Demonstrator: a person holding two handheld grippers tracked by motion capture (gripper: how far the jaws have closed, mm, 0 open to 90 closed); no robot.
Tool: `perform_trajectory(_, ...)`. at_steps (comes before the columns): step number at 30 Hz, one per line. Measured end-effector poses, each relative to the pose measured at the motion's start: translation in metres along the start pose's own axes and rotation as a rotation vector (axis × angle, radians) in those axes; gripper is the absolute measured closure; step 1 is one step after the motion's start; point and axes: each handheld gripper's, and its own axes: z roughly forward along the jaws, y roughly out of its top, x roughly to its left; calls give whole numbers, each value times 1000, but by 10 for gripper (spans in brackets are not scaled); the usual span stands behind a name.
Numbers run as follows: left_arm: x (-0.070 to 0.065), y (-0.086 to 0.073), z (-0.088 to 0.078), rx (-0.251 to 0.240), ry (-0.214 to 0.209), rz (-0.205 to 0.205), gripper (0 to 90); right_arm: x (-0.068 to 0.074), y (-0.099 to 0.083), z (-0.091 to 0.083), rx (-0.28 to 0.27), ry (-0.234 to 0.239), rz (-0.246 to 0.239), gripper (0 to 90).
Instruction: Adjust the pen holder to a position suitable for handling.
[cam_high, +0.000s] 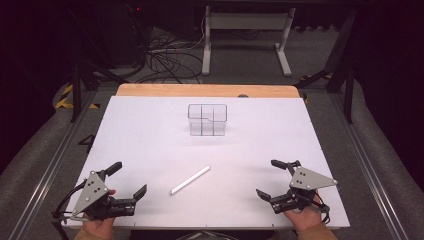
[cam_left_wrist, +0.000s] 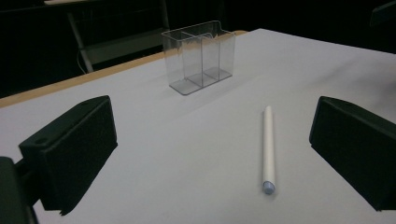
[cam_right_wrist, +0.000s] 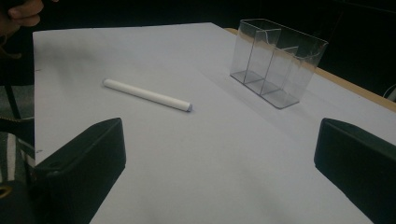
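My left gripper (cam_high: 127, 181) and my right gripper (cam_high: 273, 178) are black, each topped by a grey three-cornered plate dotted with small dark screws. Black cables trail from each beside my hands. Their jaws are blocky, matte black wedges; a tan cuff shows at my right wrist.
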Motion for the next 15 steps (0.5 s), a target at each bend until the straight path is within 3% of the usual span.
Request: perform_trajectory(15,0,0,0,0,9,-6,15,-10,21,6,26,15,15,31)
